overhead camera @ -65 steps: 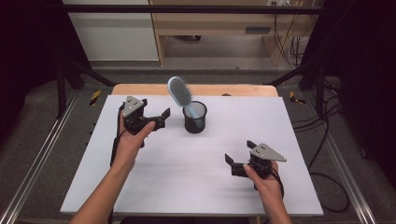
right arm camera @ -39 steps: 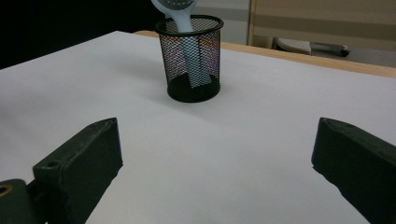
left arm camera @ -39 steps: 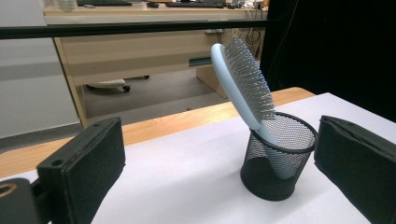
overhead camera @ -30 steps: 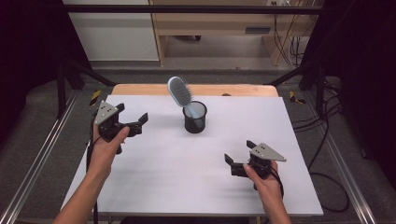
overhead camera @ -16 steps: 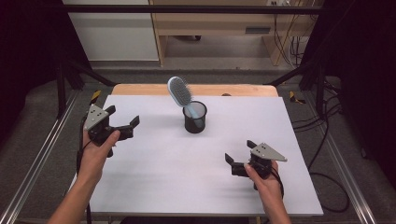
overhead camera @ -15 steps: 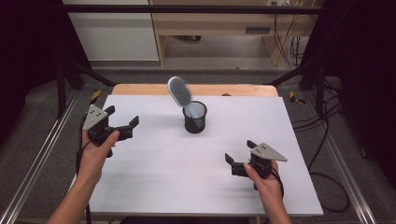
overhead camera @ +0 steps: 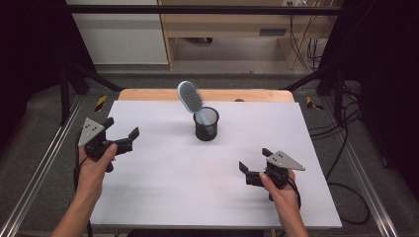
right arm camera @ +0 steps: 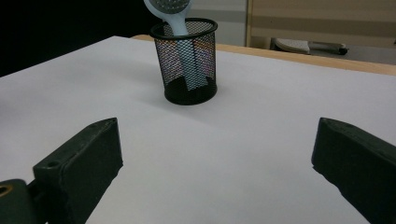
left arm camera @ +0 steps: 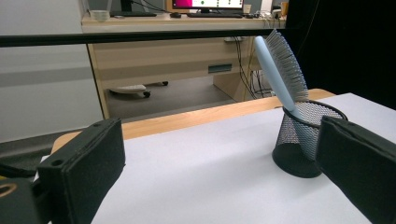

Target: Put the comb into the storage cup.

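Brush (overhead camera: 190, 98) stands handle-down in cup (overhead camera: 206, 124), centre frame, leaning upper-left. Both claws released, empty: left gripper (overhead camera: 121, 134) mid-left, right gripper (overhead camera: 254, 165) lower right, about equally far.

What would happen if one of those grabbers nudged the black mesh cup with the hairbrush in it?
The mesh cup looks light and would probably slide on the smooth white table. The hairbrush leans out well above the rim, making it top-heavy, so it may tip toward that side. The brush itself looks rigid.
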Demonstrator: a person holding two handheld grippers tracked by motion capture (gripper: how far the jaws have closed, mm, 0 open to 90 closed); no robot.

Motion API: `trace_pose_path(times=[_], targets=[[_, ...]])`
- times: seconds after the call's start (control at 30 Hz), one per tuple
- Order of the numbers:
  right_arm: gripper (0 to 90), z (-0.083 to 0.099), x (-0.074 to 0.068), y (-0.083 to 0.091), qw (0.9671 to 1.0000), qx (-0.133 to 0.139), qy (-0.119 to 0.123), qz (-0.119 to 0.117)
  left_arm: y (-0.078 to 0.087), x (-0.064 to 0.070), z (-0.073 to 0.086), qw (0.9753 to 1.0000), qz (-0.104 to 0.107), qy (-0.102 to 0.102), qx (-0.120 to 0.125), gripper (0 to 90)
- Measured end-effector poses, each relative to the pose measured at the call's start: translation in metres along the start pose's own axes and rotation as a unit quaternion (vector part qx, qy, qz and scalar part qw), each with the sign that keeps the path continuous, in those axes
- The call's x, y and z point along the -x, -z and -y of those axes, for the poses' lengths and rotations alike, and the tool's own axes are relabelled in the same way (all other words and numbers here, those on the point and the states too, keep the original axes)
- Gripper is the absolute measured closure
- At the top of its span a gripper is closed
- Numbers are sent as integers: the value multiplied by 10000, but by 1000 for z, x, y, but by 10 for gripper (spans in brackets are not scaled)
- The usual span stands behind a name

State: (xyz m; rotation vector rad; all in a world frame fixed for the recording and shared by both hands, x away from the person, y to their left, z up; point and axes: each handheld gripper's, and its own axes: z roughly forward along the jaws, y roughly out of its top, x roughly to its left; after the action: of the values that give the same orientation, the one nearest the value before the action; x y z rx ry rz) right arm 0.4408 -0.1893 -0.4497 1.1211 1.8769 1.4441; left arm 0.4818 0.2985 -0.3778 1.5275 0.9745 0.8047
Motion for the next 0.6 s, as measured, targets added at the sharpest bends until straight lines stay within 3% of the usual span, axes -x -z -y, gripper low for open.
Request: trace_pose_path(times=[0.27,0.6], targets=[[22,-1,1,3,10000,26,22,8,8,-2,16,9999,-112,-37,-16,18],[27,-6,11,8,9997,-143,178,119,16,-3,38,10000,56,1,-53,18]])
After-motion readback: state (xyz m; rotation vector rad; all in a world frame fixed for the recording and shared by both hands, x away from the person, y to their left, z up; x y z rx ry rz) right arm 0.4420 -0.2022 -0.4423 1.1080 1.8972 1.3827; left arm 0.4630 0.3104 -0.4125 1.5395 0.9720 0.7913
